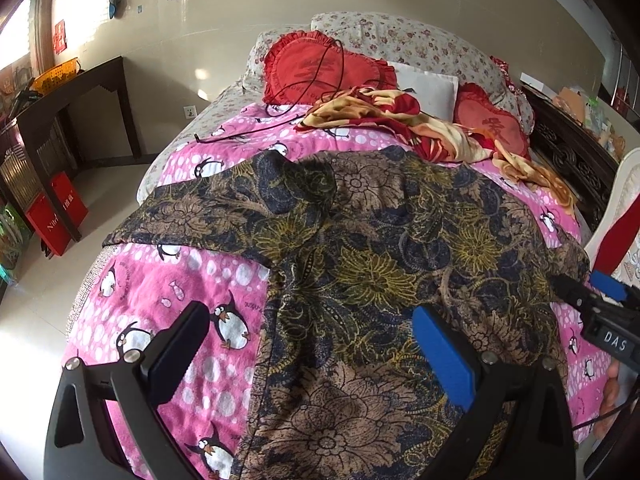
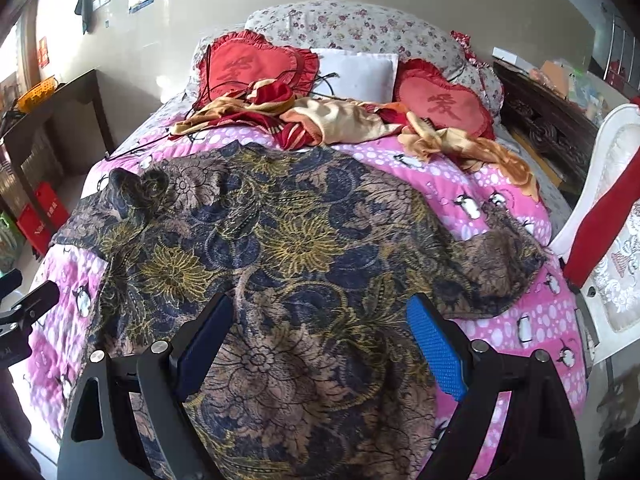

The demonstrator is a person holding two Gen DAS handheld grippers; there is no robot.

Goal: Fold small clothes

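A dark floral shirt [image 1: 360, 264] in navy, brown and yellow lies spread flat on a pink penguin-print blanket [image 1: 168, 300], sleeves out to both sides. It also shows in the right wrist view [image 2: 280, 248]. My left gripper [image 1: 312, 344] is open and empty, hovering over the shirt's lower left part, its left finger over the blanket. My right gripper [image 2: 320, 340] is open and empty over the shirt's lower middle. The right gripper's body shows at the right edge of the left wrist view [image 1: 600, 316].
Two red heart cushions [image 2: 252, 68] [image 2: 444, 104], a white pillow [image 2: 356, 72], a crumpled red and yellow cloth [image 2: 320, 120] and a dark cable [image 1: 248, 128] lie at the bed's head. A dark desk [image 1: 80, 92] stands left. A white chair with a red cloth [image 2: 608, 216] stands right.
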